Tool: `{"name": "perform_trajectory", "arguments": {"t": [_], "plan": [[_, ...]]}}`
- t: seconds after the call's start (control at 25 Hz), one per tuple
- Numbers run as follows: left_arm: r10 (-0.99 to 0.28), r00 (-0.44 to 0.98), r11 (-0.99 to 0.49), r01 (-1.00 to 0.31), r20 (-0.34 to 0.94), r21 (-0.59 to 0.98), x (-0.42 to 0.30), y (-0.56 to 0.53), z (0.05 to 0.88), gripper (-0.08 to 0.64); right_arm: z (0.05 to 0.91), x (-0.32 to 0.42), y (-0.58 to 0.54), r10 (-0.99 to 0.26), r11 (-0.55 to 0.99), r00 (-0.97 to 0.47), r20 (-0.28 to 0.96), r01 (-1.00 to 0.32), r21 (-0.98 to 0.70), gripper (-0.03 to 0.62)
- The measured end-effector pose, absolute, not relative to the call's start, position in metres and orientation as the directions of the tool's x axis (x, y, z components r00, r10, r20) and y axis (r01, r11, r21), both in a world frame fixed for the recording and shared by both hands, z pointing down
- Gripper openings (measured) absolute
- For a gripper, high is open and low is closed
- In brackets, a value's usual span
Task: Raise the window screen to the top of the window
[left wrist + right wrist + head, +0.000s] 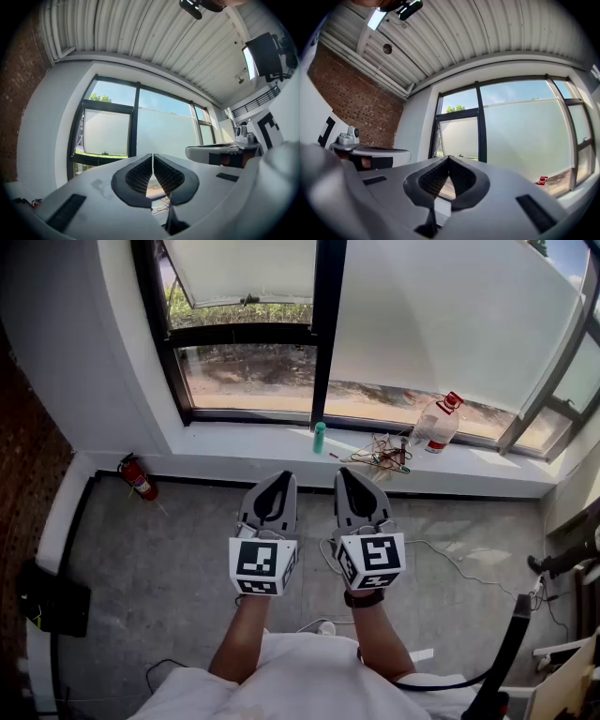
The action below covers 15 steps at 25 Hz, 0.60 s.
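Two translucent white window screens hang in the black-framed window. The narrow left screen (pixel 246 266) (pixel 105 133) (pixel 459 138) ends at a bottom bar (pixel 248 302) partway up its pane. The wide right screen (pixel 450 324) (pixel 166 133) (pixel 525 136) reaches down close to the sill. My left gripper (pixel 278 476) (pixel 153 157) and right gripper (pixel 347 472) (pixel 448 158) are held side by side over the floor, short of the sill, pointing at the window. Both are shut with nothing between their jaws. Neither touches a screen.
On the white windowsill (pixel 253 442) stand a small green bottle (pixel 320 437), a tangle of cables (pixel 380 456) and a clear bottle with a red cap (pixel 437 424) (pixel 542 180). A red fire extinguisher (pixel 138 478) lies at the wall's foot. A black box (pixel 52 601) sits at the left.
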<state>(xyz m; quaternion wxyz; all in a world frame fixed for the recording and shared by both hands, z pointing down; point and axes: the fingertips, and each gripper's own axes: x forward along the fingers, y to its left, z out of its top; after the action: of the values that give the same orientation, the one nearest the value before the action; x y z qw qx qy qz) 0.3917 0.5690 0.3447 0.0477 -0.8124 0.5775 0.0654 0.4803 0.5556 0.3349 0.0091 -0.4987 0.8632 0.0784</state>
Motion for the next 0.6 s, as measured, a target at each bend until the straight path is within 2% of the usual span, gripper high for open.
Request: {"name": "perform_trajectory", "arguments": {"t": [0.32,0.48,0.6], "plan": [[-0.965,0.252,-0.249,-0.967,-0.070,-0.045,0.349,0.560,0.356,0.011,0.348,0.453,0.538,-0.879,0.475,-0.475,-0.038,-0.880,0.013,-0.009],[-0.975,0.214,-0.212,-0.976,-0.062,-0.042,0.318,0.561,0.357,0.011,0.353,0.414,0.528,-0.869,0.495,-0.495,0.014,-0.869,0.011,-0.009],[-0.984,0.163,-0.159,-0.986,-0.070,-0.052,0.284,0.569,0.355,0.011,0.353,0.374,0.531,-0.838,0.545,-0.545,0.008,-0.838,0.001,-0.009]]}}
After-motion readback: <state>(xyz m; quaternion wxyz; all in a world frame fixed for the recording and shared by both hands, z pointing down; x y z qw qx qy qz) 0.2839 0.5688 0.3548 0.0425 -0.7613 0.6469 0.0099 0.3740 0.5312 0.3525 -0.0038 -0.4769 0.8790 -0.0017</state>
